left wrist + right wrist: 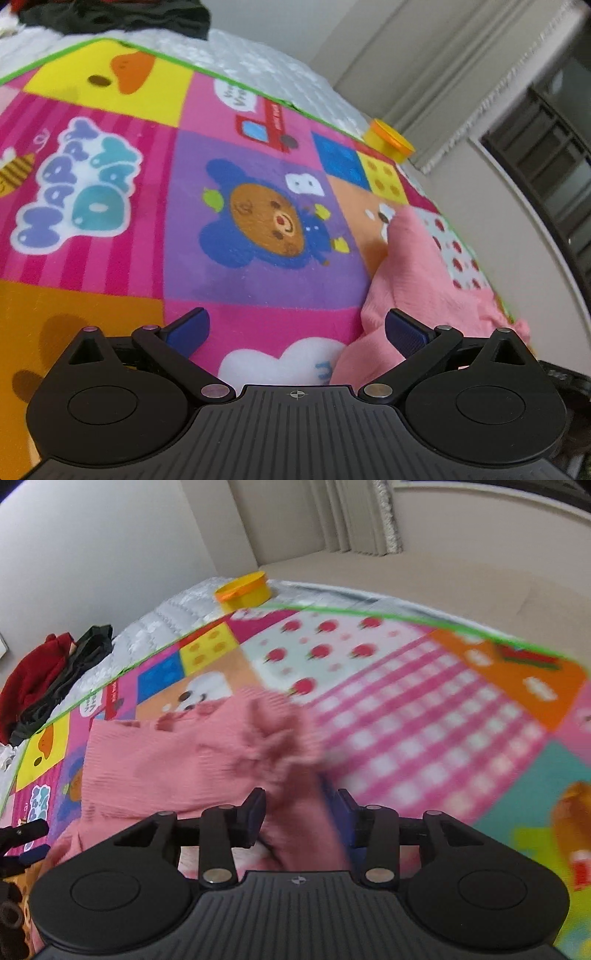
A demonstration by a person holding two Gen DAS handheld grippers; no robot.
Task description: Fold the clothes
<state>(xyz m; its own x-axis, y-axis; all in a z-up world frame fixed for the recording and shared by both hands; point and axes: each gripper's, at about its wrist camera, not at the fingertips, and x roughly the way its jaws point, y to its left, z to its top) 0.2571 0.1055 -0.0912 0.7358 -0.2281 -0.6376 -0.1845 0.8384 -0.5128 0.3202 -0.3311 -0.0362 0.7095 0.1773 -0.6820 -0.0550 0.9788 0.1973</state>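
Note:
A pink ribbed garment [177, 753] lies crumpled on a colourful cartoon play mat [424, 709]. In the right wrist view a bunched part of it fills the gap between the fingers of my right gripper [299, 818], which is shut on the cloth. In the left wrist view the same pink garment [413, 280] lies to the right, its edge reaching the right fingertip [402, 330]. My left gripper [297, 332] is open wide just above the mat and holds nothing. Part of the left gripper [26, 836] shows at the left edge of the right wrist view.
The mat [258, 266] lies over a white quilted bed cover [280, 70]. A yellow tub with an orange lid [243, 590] stands at the mat's far corner. Red and dark clothes [44, 679] are piled at the far left. Walls, a curtain and a window frame lie beyond.

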